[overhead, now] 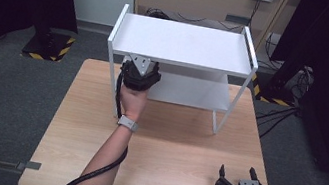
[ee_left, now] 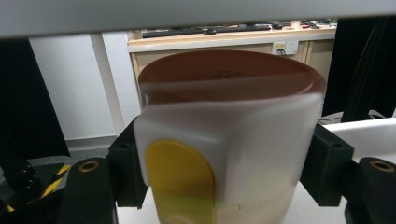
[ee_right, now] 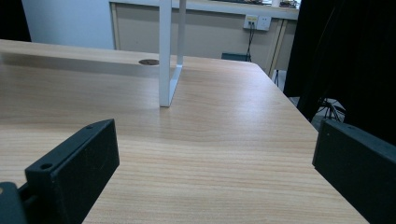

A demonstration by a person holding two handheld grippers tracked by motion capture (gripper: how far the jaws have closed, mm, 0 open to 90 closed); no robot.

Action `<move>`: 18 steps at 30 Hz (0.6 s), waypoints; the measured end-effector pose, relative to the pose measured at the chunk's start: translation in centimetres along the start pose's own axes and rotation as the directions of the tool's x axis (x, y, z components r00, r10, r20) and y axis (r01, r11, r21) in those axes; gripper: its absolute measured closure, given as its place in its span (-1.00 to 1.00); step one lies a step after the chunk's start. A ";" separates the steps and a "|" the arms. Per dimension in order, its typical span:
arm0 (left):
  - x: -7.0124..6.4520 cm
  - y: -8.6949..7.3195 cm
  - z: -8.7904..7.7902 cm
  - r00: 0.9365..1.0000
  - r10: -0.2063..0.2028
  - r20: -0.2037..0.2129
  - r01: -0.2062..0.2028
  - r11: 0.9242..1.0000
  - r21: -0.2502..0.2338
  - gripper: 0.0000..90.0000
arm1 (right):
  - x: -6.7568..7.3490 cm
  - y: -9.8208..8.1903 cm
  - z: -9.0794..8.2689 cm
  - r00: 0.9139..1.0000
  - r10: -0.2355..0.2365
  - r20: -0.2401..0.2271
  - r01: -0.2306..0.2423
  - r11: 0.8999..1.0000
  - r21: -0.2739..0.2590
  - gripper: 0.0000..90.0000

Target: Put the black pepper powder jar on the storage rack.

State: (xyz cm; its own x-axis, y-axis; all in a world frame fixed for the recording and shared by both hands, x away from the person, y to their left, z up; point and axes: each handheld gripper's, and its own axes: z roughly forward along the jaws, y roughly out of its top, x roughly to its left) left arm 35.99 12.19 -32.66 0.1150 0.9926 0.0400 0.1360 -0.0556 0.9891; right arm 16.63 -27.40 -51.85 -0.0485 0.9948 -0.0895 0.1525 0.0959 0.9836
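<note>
the white cup (ee_left: 224, 154) between the left jaws is blurred, its base cut off below them.

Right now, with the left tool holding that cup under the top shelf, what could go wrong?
1. The cup's brown rim sits just under the top shelf's front edge, so lifting it could knock the rim.
2. The left tool grips its smooth white sides; it might slip or tilt on release.
3. The shelf's thin white leg could snag the left forearm pulling back.
</note>
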 end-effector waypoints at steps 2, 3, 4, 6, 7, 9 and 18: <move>0.0 0.0 0.2 1.000 -0.006 0.002 0.006 1.000 0.000 -0.33 | 0.0 0.0 0.0 1.000 -0.002 -0.001 0.002 1.000 0.001 -0.99; 0.0 0.0 0.2 1.000 -0.006 0.002 0.006 1.000 0.000 -0.33 | 0.0 0.0 0.0 1.000 -0.002 -0.001 0.002 1.000 0.001 -0.99; 0.0 0.0 0.3 1.000 -0.001 0.001 0.001 1.000 0.001 -0.33 | 0.0 0.0 0.0 1.000 -0.002 -0.001 0.002 1.000 0.001 -0.99; -0.1 -0.1 0.5 1.000 -0.002 0.003 0.002 1.000 0.002 -0.33 | 0.0 0.0 0.0 1.000 -0.002 -0.001 0.002 1.000 0.002 -0.99; -0.1 -0.1 0.6 1.000 -0.004 0.004 0.004 1.000 0.006 -0.33 | 0.0 0.0 0.0 1.000 -0.002 -0.001 0.002 1.000 0.002 -0.99; -0.1 -0.2 0.8 1.000 -0.008 0.003 0.008 1.000 0.015 -0.33 | 0.0 0.0 0.0 1.000 -0.002 -0.001 0.002 1.000 0.002 -0.99; 0.0 -0.4 1.0 1.000 -0.015 0.002 0.015 1.000 0.008 -0.33 | 0.0 0.0 0.0 1.000 -0.002 -0.002 0.002 1.000 0.001 -0.99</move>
State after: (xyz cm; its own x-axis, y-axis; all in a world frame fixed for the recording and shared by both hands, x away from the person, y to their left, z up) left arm 36.93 12.08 -33.22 0.1149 0.9931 0.0248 0.1458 -0.0416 0.9884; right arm 16.63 -27.40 -51.83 -0.0508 0.9946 -0.0909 0.1538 0.0977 0.9833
